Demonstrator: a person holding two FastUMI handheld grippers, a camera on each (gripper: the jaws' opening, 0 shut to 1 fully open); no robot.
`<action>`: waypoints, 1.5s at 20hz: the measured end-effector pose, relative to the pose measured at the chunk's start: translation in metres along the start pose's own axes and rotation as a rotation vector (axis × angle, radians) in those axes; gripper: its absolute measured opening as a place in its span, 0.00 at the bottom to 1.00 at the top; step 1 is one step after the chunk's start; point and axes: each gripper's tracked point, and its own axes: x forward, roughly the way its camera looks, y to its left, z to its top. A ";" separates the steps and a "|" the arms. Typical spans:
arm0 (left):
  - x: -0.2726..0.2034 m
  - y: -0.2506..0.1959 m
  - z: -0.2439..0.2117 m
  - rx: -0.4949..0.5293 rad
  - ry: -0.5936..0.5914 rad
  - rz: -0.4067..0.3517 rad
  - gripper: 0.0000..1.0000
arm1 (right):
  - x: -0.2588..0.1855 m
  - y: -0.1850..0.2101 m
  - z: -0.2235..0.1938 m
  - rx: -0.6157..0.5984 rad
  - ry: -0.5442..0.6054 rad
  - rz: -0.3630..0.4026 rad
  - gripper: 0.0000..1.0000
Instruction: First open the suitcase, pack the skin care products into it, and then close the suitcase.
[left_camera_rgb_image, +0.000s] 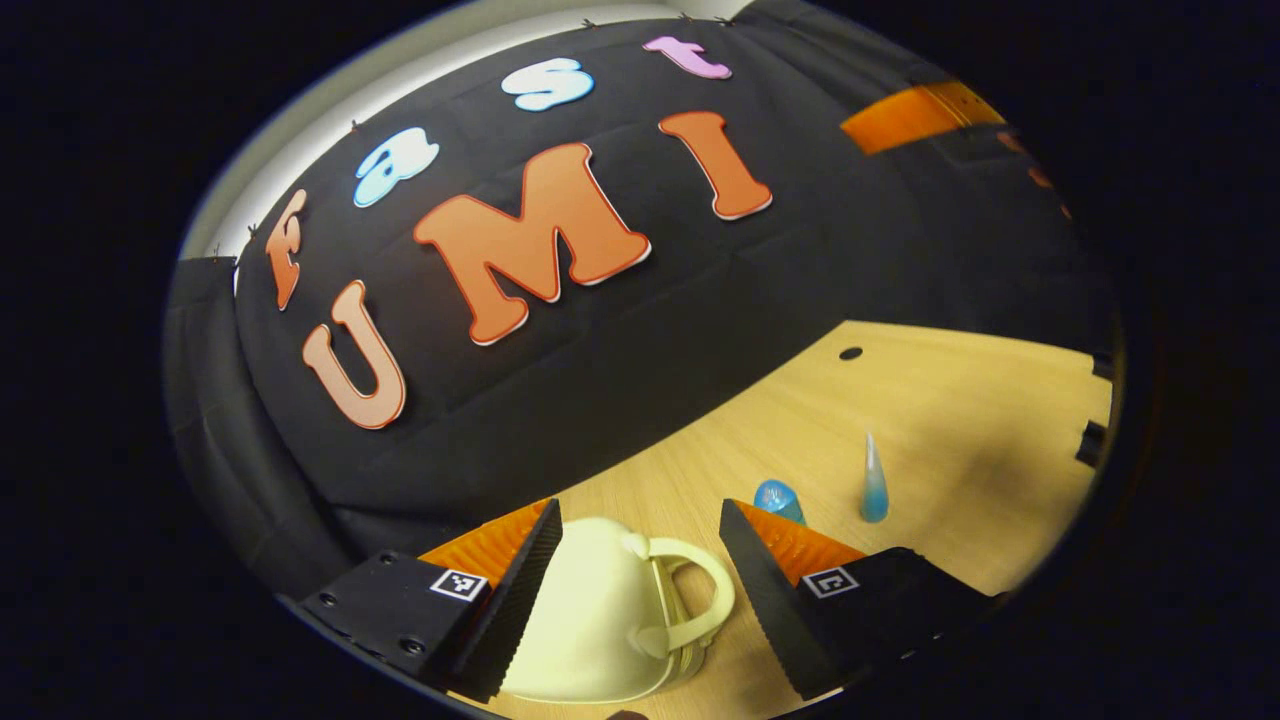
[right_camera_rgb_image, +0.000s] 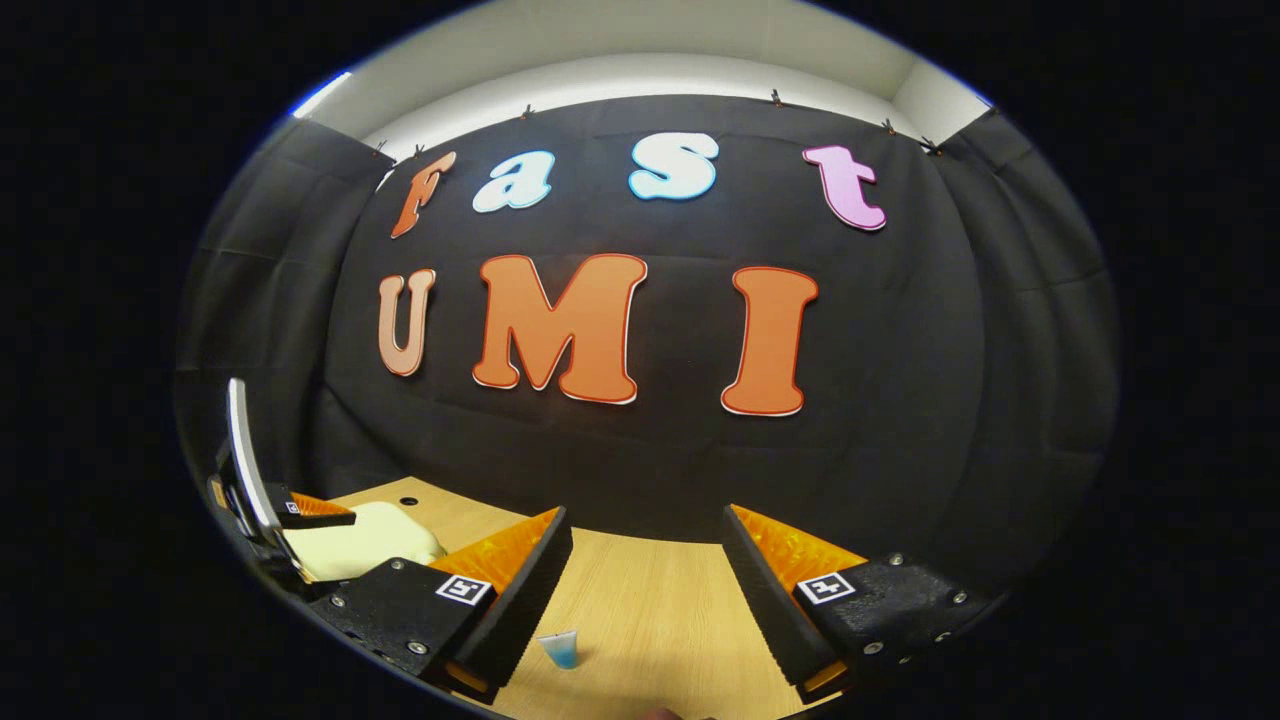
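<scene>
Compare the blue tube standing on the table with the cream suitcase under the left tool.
The blue tube is slim, tapered and translucent; the cream suitcase is broad, rounded and opaque. The tube stands upright in the open on the wooden table; the suitcase lies between the open fingers of the left tool, lid down, with its handle facing the tube. Both rest on the same table.

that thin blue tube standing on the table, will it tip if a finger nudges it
Probably yes: the tube stands upright on a narrow base and tapers tall, so a side nudge would likely topple it. It looks small, so likely light. Its tapered body may slip between the fingers.
</scene>
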 end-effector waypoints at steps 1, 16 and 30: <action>0.006 -0.003 -0.011 0.023 0.018 -0.003 0.98 | 0.000 -0.004 -0.001 -0.011 0.000 -0.009 0.95; 0.036 -0.056 -0.115 0.384 0.224 -0.108 0.96 | 0.005 -0.019 -0.013 0.006 0.024 -0.012 0.95; 0.047 -0.039 -0.106 0.422 0.226 -0.024 0.13 | 0.002 -0.034 -0.018 0.018 0.024 0.004 0.95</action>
